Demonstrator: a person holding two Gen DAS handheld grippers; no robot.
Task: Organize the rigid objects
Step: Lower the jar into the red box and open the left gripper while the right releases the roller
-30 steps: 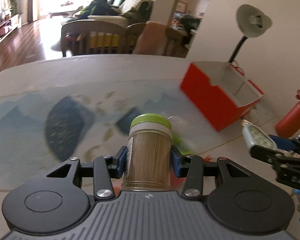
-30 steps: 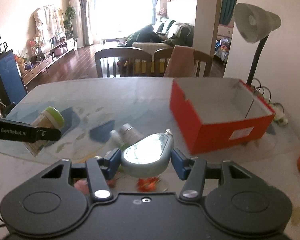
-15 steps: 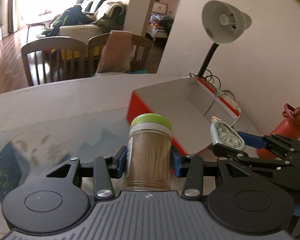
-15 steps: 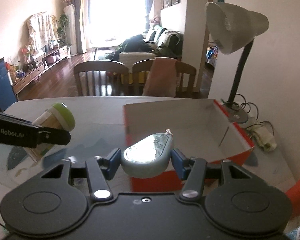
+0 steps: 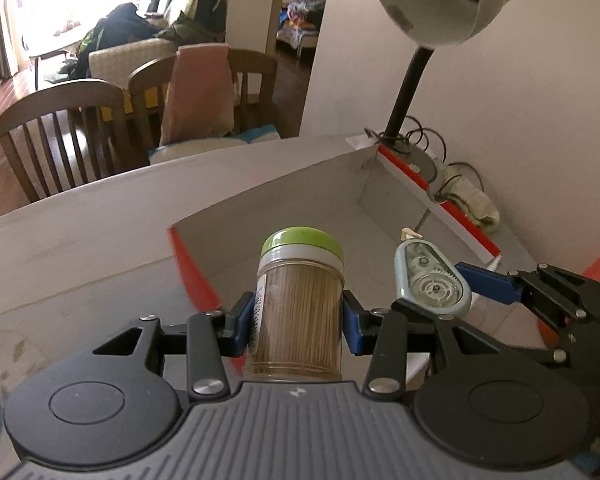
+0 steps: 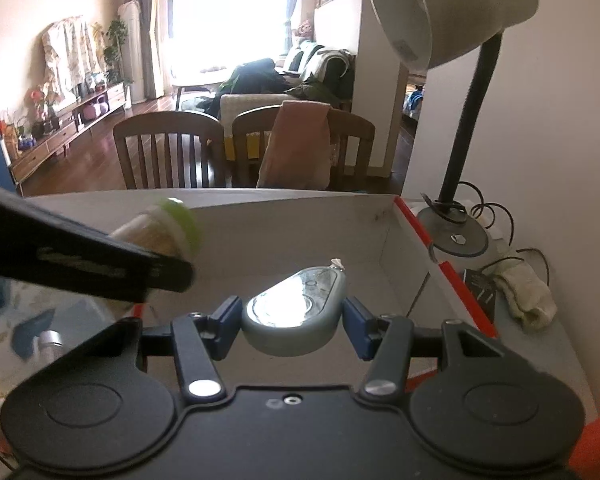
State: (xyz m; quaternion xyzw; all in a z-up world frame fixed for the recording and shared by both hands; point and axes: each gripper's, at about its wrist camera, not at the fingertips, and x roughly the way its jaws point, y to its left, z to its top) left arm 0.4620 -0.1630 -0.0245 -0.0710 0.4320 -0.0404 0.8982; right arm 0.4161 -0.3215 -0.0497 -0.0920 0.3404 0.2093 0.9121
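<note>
The left gripper (image 5: 298, 320) clamps a light, probably slippery plastic toothpick jar (image 5: 298, 308) mid-body, while the right gripper (image 6: 292, 322) pinches a small rigid tape dispenser (image 6: 296, 314) over the box (image 5: 380, 208).

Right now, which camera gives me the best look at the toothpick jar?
The left wrist view: the toothpick jar sits sharp and centred, upright between the left gripper pads, green lid and toothpicks visible. In the right wrist view the jar is blurred at the left, mostly hidden behind the left gripper's finger.

Both wrist views close, angled down; sharing red box (image 5: 440, 190) (image 6: 422, 232)
</note>
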